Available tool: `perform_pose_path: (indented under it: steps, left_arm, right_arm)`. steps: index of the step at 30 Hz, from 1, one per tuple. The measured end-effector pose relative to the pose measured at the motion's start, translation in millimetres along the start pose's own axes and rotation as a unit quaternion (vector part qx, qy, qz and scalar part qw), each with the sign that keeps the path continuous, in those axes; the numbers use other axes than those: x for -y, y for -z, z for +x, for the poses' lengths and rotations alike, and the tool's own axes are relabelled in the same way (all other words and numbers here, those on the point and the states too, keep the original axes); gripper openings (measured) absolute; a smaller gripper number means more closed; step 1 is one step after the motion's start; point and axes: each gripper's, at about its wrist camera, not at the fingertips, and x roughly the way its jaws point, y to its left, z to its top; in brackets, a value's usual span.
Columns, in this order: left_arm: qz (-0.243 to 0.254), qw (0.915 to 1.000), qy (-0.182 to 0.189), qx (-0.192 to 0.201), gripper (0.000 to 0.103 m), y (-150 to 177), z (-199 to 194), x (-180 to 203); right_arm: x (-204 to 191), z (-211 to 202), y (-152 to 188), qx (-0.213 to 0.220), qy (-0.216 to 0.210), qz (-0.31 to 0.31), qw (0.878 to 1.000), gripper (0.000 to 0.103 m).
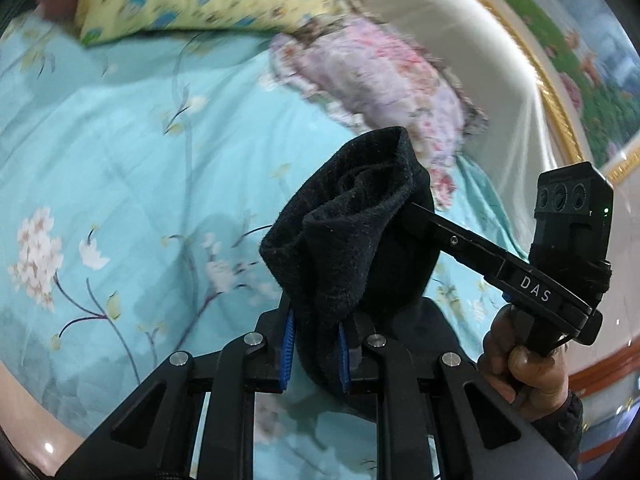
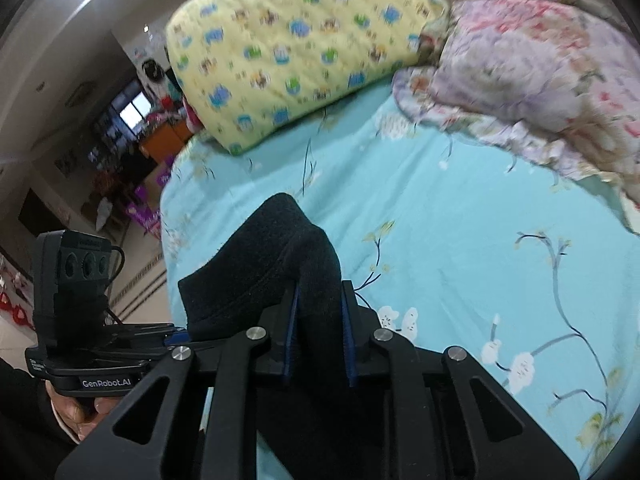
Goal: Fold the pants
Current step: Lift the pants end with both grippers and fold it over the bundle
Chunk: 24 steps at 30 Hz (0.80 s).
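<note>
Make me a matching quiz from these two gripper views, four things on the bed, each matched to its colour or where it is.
Things:
1. pants
2. quilt
3. bedsheet
4. floral pillow

Descriptions:
A. turquoise with white blossoms
B. black, pinched in both the left gripper and the right gripper
C. pink and lilac, at the head of the bed
D. yellow with small blue and green prints

Pairs: 1-B, 2-D, 3-A, 4-C

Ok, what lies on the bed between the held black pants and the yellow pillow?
Only bare teal floral bedsheet lies between the black pants and the yellow pillow, clearest in the right wrist view.
</note>
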Motion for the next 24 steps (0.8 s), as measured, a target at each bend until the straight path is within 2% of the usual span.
perform_pose_path:
  steps: [6, 12, 18, 24]
  left_arm:
    - [0.050, 0.9982, 0.032, 0.010, 0.016, 4.5, -15.8, 42.5]
    - [0.103, 0.9928, 0.061, 0.007, 0.016, 18.4, -22.8, 89.0]
    - [0.156, 0.9834, 0.093, -0.011, 0.016, 37.7, -19.4, 139.4]
    - [0.210, 0.9703, 0.114, -0.038, 0.016, 68.7, -5.7, 187.6]
  right_arm:
    - [2.2, -52.2, 13.5, 0.056, -0.002, 0.015, 0.998, 0.019]
    - [14.2, -97.7, 34.3, 0.102, -0.005, 0.041, 0.994, 0.019]
    - [29.0, -141.5, 64.5, 0.145, 0.003, 0.072, 0.987, 0.018]
    - [46.3, -181.0, 100.9, 0.188, 0.014, 0.105, 0.977, 0.018]
